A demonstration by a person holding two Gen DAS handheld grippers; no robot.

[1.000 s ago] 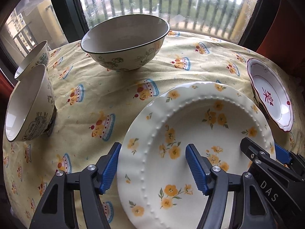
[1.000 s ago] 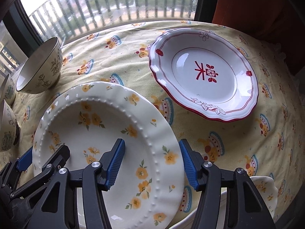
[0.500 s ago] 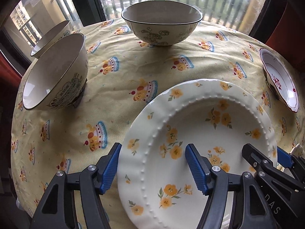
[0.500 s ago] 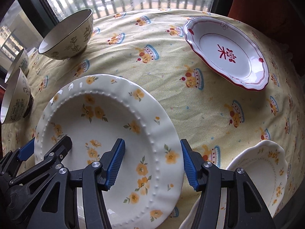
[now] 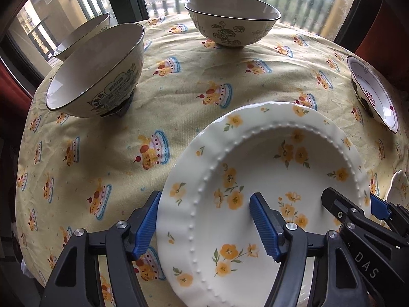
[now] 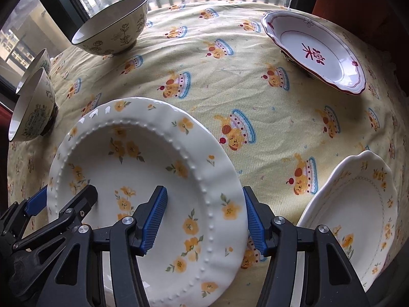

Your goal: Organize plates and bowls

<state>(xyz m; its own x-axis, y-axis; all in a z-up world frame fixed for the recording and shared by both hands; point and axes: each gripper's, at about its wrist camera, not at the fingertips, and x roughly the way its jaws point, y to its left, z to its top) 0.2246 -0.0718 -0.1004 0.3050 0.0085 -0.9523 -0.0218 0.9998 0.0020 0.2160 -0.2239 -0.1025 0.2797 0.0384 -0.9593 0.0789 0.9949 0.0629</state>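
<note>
— Ceramic plate (image 5: 268, 179), yellow flowers: who has it?
— Both. Left gripper (image 5: 204, 222) jaws clench its left rim, right gripper (image 6: 204, 217) jaws its right rim.
— Touching the counter (image 6: 268, 97)?
— Probably lifted; hard to tell. Three bowls sit beyond, two plates to the right.

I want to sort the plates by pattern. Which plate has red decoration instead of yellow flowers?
The red-rimmed plate at the far right of the table; it has a red mark in its centre. The other two plates have yellow flowers.

Glossy glazed ceramic plate (image 6: 143, 168) and bowls (image 5: 231, 20) — on a matt, wrinkled woven tablecloth (image 5: 179, 97).
</note>
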